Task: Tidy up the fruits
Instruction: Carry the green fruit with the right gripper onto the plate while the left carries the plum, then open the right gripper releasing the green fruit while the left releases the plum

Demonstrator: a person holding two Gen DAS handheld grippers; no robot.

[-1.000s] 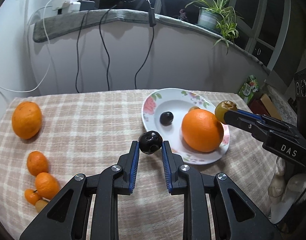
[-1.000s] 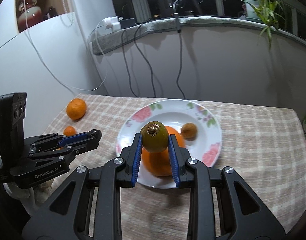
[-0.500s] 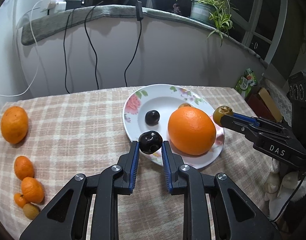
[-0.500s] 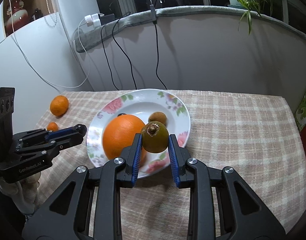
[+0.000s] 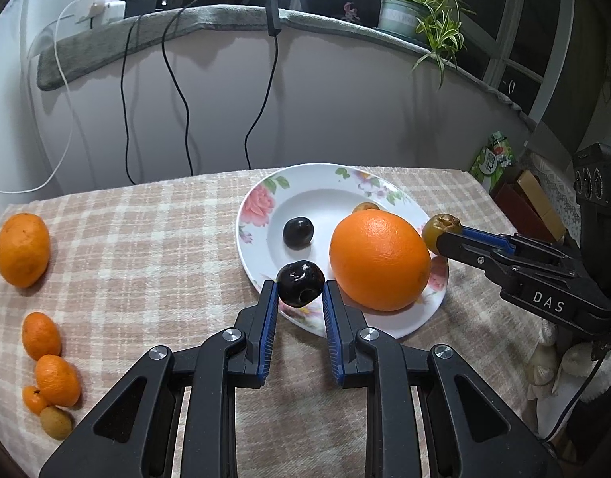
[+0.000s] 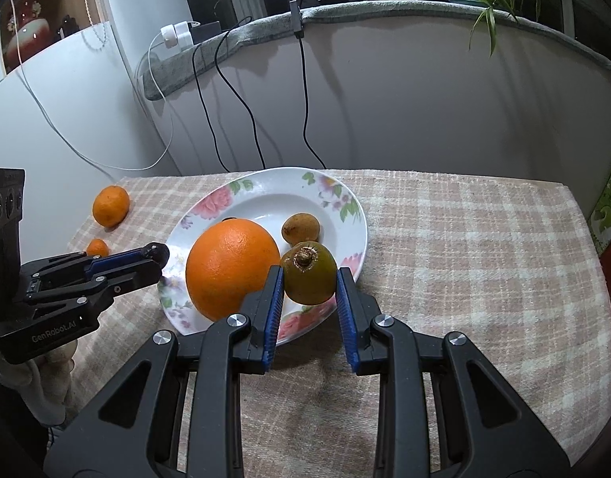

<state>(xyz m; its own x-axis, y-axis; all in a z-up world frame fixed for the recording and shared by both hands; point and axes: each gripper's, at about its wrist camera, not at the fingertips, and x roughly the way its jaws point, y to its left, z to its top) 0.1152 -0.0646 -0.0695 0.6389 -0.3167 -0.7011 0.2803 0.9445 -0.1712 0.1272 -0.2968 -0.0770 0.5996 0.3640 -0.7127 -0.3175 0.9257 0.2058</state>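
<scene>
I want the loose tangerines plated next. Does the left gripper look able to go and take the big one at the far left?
Probably not yet: the left gripper is shut on a dark fruit. The path over the cloth to the big tangerine looks open.

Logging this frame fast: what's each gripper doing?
Left gripper: closed on the dark fruit.
Right gripper: closed on the green-brown fruit.

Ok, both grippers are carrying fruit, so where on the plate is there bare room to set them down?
The plate is bare at its back, between the dark plum and the far rim, and on its left side. The big orange and small brown fruit crowd the right side.
</scene>
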